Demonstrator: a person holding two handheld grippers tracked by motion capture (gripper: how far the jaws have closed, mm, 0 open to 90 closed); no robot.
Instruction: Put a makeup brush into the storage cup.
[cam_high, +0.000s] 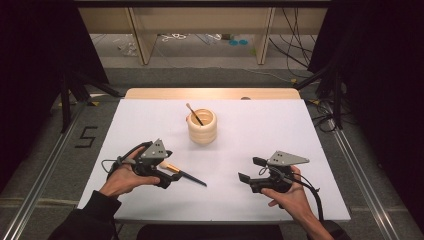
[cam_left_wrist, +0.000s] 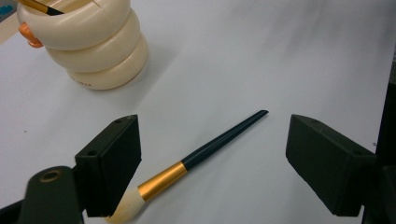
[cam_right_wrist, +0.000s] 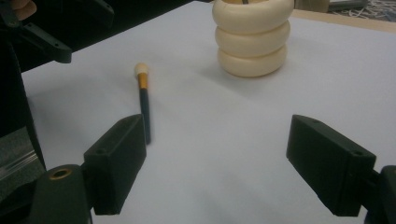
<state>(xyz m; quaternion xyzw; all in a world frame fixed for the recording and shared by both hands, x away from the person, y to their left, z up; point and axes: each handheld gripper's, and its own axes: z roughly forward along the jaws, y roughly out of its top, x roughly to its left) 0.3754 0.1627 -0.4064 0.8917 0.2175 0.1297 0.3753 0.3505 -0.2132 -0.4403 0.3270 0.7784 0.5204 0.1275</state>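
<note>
Brush (cam_left_wrist: 201, 151) lies btwn left gripper (cam_left_wrist: 212, 158) fingers (both grippers released); ringed holder (cam_high: 202, 126) well beyond.

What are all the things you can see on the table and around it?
Brush: one, dark handle, gold band, pale bristles; lying flat on the table between the open jaws of the left tool, touching neither.
Holder: one, cream, ringed; upright at the middle of the table.
Second brush: one, dark; leaning inside the holder.
Table: one, white top with a wooden strip at the far edge.
Wooden frame: one, pale; on the floor beyond the table.
Cables: several, dark; on the floor at the far right.
Left tool: one, black, jaws open, in the person's left hand.
Right tool: one, black, jaws open, holding nothing.
</note>
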